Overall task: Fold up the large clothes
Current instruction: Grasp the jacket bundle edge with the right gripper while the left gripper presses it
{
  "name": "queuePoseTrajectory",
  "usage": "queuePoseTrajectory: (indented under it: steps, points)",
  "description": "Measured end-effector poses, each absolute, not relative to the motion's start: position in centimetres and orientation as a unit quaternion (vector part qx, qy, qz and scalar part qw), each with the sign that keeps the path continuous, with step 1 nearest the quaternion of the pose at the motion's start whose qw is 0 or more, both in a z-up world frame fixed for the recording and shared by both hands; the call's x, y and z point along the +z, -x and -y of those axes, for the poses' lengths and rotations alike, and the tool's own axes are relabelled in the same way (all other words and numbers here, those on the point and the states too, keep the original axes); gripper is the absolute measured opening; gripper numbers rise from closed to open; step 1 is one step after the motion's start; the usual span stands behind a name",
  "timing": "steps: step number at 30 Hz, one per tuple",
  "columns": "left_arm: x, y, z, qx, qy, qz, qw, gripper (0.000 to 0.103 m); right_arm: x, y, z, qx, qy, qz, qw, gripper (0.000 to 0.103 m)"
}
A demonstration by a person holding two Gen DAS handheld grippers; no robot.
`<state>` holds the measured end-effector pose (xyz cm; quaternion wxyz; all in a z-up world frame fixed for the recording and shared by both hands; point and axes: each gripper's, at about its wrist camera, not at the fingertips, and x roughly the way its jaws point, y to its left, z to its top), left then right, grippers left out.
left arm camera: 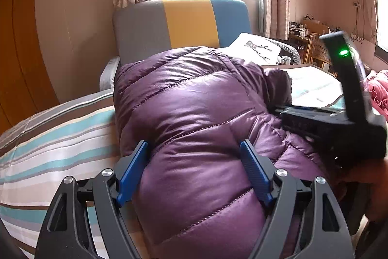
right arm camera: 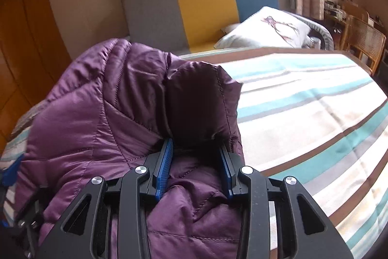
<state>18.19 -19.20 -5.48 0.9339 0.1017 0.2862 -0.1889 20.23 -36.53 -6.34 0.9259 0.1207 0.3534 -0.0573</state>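
purple down jacket long axis toward headboard | left gripper fingers wide, straddling near end | right gripper fingers part-closed, gripping right-edge fold | both equally near

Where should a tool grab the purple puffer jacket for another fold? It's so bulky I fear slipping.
Grip the purple puffer jacket at a thin edge, not the padded middle: the bulk between the left tool is probably too thick to pinch. The flap by the right tool looks flatter. Come in from the near side, low along the striped bedspread, fingers straddling the edge.
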Motion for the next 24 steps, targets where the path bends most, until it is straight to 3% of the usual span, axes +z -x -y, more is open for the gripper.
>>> queuePoseTrajectory:
  steps: [4, 10, 18, 24]
  points:
    - [-5.3, -18.5, 18.6, -0.186, -0.080, -0.294, 0.934, 0.076, -2.4, -17.4, 37.9, -0.070, -0.191, -0.297, 0.933, 0.036]
    - [-5.2, -18.6, 19.2, -0.176, -0.078, -0.303, 0.933, 0.076, 2.0, -19.4, 34.0, -0.025, -0.129, -0.292, 0.947, 0.036]
    - [-5.2, -19.0, 19.1, -0.189, -0.078, -0.309, 0.929, 0.078, -3.3, -26.4, 33.6, -0.043, -0.068, -0.359, 0.930, 0.035]
    - [-5.5, -18.9, 20.0, -0.194, -0.097, -0.294, 0.931, 0.079, -6.7, -27.0, 35.1, -0.042, -0.098, -0.361, 0.926, 0.034]
